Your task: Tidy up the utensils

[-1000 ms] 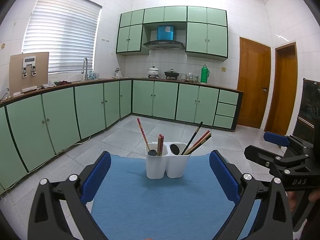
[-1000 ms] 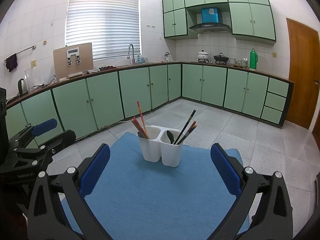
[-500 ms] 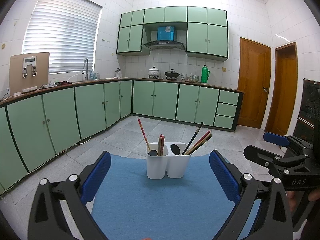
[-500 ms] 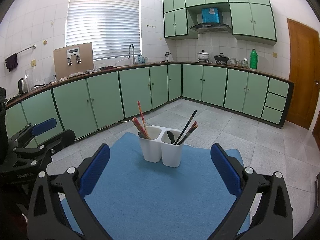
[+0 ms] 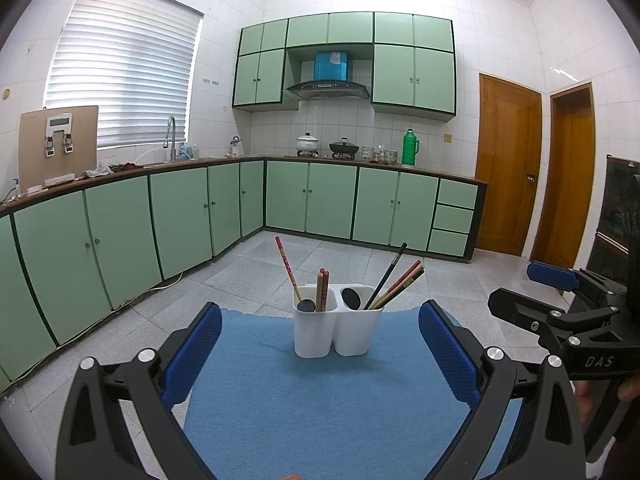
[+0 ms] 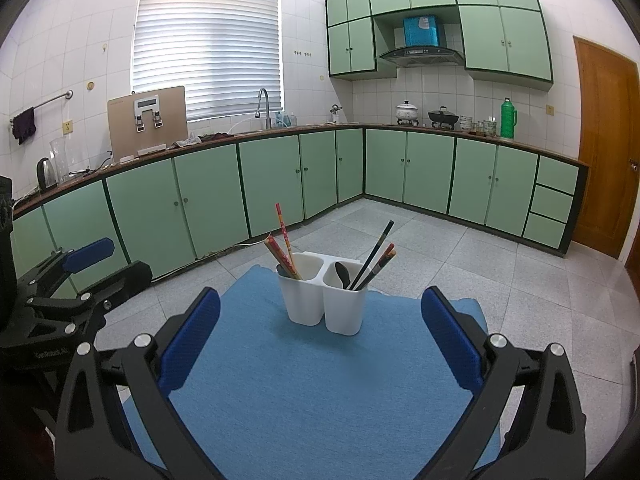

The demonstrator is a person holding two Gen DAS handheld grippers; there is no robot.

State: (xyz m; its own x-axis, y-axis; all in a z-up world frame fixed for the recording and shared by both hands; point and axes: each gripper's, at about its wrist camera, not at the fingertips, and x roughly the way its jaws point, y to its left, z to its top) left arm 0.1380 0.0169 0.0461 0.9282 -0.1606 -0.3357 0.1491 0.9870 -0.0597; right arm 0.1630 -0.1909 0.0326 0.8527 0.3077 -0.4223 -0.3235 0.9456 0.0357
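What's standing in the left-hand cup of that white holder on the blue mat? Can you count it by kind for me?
Chopsticks: 3
Spoons: 1
Total in the left cup of the holder: 4

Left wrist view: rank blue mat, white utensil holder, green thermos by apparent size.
1. blue mat
2. white utensil holder
3. green thermos

The thermos stands far back on the counter, so its true size against the holder is unsure.
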